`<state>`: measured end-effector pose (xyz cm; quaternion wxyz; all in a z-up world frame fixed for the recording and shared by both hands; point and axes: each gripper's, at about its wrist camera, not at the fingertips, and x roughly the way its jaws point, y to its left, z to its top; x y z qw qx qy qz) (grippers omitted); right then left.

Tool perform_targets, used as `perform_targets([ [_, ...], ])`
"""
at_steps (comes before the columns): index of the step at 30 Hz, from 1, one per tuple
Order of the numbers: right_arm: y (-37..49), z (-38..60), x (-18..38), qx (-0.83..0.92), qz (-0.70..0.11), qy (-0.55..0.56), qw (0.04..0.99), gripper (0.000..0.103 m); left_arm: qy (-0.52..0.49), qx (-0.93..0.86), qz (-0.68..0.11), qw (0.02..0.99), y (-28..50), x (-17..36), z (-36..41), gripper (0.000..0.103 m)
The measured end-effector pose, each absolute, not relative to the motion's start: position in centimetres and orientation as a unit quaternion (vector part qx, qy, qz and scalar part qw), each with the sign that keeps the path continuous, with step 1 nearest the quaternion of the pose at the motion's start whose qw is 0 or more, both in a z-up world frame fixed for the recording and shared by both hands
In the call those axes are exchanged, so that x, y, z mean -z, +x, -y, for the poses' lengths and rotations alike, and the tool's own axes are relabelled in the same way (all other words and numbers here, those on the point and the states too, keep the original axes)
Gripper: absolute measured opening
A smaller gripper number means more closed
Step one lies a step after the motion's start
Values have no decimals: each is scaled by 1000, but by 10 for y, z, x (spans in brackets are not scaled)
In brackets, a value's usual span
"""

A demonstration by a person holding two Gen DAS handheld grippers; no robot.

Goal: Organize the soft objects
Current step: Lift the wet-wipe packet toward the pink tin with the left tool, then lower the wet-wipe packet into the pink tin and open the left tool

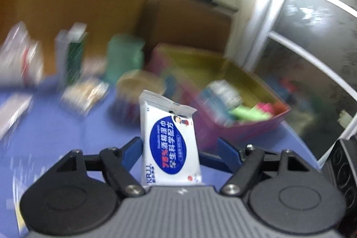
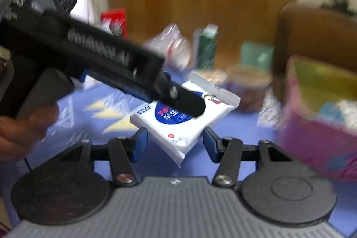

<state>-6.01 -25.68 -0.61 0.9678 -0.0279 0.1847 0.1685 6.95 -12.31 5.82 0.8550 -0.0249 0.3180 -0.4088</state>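
Note:
A white wet-wipe pack [image 1: 170, 144] with a blue oval label stands between my left gripper's [image 1: 180, 151] blue fingers; the right finger stands clear of it, so the grip is unclear. In the right wrist view the same pack [image 2: 178, 124] hangs in the air, held from the left by the left gripper [image 2: 178, 102], above the blue table [image 2: 234, 128]. My right gripper [image 2: 175, 142] is open and empty just below the pack. A pink box [image 1: 245, 126] with soft items inside stands to the right; it also shows in the right wrist view [image 2: 316, 139].
Blurred by motion: a round cup [image 1: 140, 86], a teal pack [image 1: 125, 59], a green carton [image 1: 73, 55], flat snack packs [image 1: 84, 95] and clear wrappers [image 2: 100, 113] lie on the table. A brown chair [image 1: 185, 21] stands behind. A window [image 1: 312, 59] is on the right.

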Motion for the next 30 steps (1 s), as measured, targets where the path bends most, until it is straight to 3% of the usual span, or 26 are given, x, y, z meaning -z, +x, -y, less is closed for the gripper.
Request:
perform_targets([
  [4,-66,289,-13,-112,-147,-30,982,57,5,454,-279,846,67,-87,172,79],
  [9,-62,344,-16,-53,-160,8,986,57,33,478,-265,837,67,-91,238,84],
  [15,-38,384,-9,69,-157,13,985,56,19,423,-319,848,94,-73,288,89],
  [19,-41,405,-2,90,-155,66,982,56,13,408,-317,856,94,-65,271,89],
  [30,-57,373,-13,43,-112,70,990,56,8,340,-292,894,80,-44,151,89],
])
